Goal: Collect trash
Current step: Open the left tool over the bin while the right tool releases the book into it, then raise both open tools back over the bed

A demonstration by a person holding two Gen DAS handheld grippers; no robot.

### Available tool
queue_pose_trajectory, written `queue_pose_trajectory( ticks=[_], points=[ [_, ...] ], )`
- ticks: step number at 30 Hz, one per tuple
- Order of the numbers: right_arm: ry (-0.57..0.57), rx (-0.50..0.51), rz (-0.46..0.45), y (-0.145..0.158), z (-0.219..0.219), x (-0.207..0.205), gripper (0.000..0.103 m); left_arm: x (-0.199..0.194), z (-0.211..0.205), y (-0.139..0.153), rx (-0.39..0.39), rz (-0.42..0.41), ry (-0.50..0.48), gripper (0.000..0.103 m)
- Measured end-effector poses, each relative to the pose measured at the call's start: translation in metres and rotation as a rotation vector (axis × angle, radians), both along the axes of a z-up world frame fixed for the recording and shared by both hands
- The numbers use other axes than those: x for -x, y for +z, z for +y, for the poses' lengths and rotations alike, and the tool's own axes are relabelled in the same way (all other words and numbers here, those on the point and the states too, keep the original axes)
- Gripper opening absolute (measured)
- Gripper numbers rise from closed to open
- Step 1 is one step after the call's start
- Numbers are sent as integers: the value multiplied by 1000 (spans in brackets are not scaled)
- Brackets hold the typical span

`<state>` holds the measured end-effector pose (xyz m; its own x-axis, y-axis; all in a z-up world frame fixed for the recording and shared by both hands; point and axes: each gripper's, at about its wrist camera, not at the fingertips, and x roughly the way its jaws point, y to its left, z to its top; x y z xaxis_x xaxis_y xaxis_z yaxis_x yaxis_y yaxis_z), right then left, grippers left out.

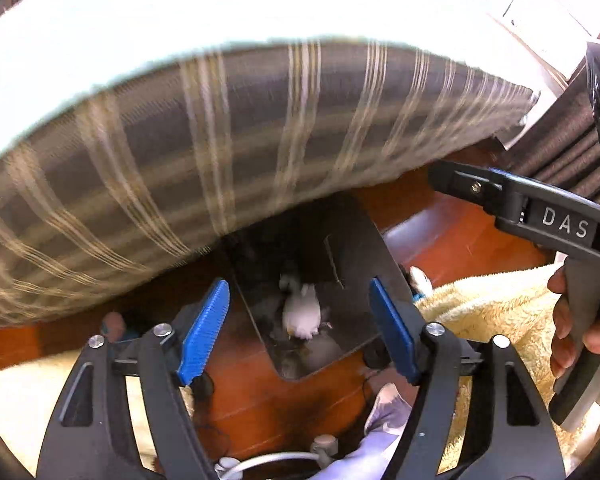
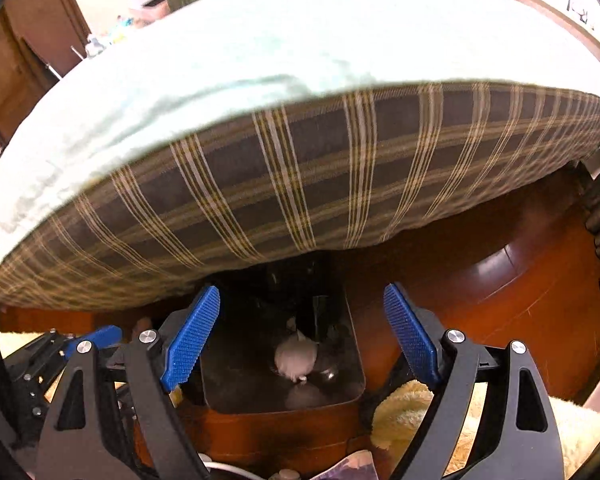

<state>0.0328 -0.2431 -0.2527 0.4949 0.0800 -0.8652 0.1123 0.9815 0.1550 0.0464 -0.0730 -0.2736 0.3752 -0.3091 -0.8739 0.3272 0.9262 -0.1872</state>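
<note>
**Paper wad already in the bin**

A crumpled white wad, probably tissue, lies in the dark bin beside the bed, straight ahead between both grippers' spread, empty fingers: left gripper, right gripper.

Bin and rug on floor

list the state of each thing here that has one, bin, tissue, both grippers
bin: upright on the wood floor, open top, partly under the bed edge
crumpled tissue: lying loose inside the bin
left gripper: jaws open, empty, above the bin
right gripper: jaws open, empty, above the bin
bed: plaid side overhanging the bin
</note>
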Motion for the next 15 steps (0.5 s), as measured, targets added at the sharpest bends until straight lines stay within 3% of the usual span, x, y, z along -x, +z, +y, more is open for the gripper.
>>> queue_pose_trajectory(
  ticks=[6,15],
  points=[
    [-17,17,-88,41,-5,6,89,9,11,46,-26,-130,47,79],
    [-6,30,-215,95,0,-5,91,-2,41,107,-20,-244,110,84]
  ],
)
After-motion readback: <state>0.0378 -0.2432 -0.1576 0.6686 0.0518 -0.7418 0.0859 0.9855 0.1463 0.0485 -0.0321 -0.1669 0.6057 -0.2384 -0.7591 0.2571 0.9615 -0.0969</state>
